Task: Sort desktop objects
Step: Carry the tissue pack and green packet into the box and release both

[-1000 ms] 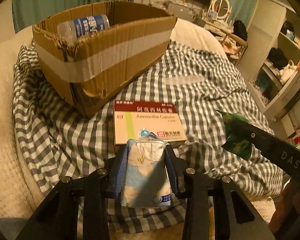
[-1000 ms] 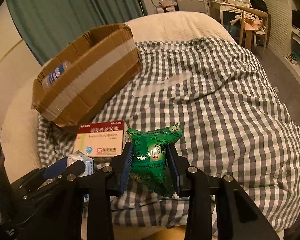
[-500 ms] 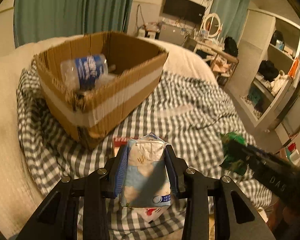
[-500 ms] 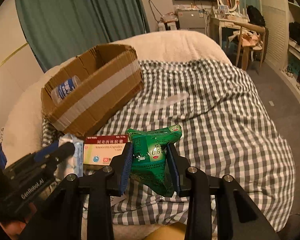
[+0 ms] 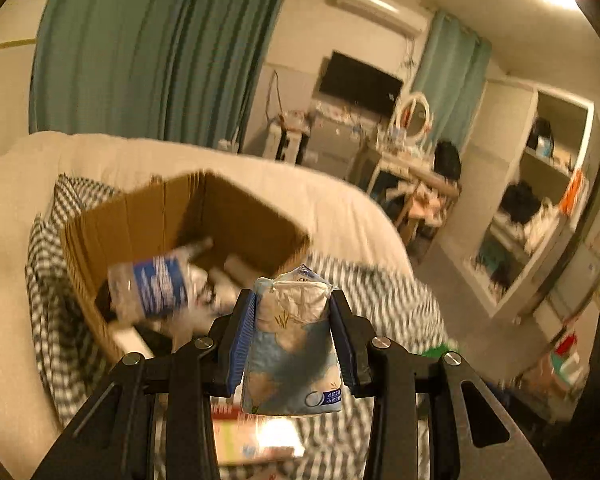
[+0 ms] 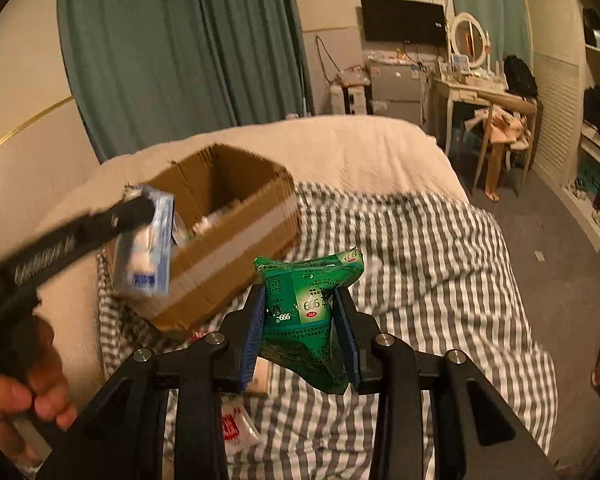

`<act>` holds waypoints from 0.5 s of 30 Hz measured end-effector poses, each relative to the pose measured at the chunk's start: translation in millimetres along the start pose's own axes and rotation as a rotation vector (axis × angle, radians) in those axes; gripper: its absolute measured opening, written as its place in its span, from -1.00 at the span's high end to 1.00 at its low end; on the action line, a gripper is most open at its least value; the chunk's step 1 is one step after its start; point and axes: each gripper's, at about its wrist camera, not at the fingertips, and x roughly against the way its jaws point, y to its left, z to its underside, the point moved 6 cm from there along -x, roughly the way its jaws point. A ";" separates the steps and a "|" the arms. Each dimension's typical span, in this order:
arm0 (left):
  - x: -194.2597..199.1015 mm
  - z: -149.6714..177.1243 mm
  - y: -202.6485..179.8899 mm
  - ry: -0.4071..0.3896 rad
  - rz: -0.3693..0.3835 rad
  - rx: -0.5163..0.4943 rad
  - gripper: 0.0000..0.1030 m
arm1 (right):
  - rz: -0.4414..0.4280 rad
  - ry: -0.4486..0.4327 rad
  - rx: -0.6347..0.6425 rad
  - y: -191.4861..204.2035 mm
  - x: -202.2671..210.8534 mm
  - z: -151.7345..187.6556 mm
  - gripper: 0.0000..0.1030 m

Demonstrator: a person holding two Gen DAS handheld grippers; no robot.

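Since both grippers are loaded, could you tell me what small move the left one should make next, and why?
Probably carry the left gripper forward over the open brown cardboard box before releasing: its blue-and-white floral tissue pack appears short of the opening.

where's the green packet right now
The green packet is clamped in the right gripper, held above the checked blanket, right of the cardboard box.

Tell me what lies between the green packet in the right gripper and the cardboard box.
In the right wrist view, only checked cloth shows between the green packet and the cardboard box; nothing rests on that stretch.
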 end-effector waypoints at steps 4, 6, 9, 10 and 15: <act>-1.3 -41.3 12.8 -0.072 -0.013 0.048 0.25 | -0.047 -0.033 0.025 18.3 -4.1 -32.9 0.34; -6.0 -63.5 28.3 -0.094 -0.024 0.076 0.25 | -0.080 -0.035 0.055 34.2 -11.9 -52.6 0.34; -21.7 -86.3 59.7 -0.089 -0.034 0.122 0.25 | -0.151 -0.049 0.085 61.7 -28.5 -83.4 0.34; -30.0 -90.3 73.6 -0.082 -0.044 0.135 0.25 | -0.171 -0.051 0.089 69.3 -35.4 -91.6 0.34; -63.7 -73.8 135.3 -0.023 -0.117 0.199 0.25 | -0.237 -0.018 0.086 100.3 -87.6 -113.3 0.34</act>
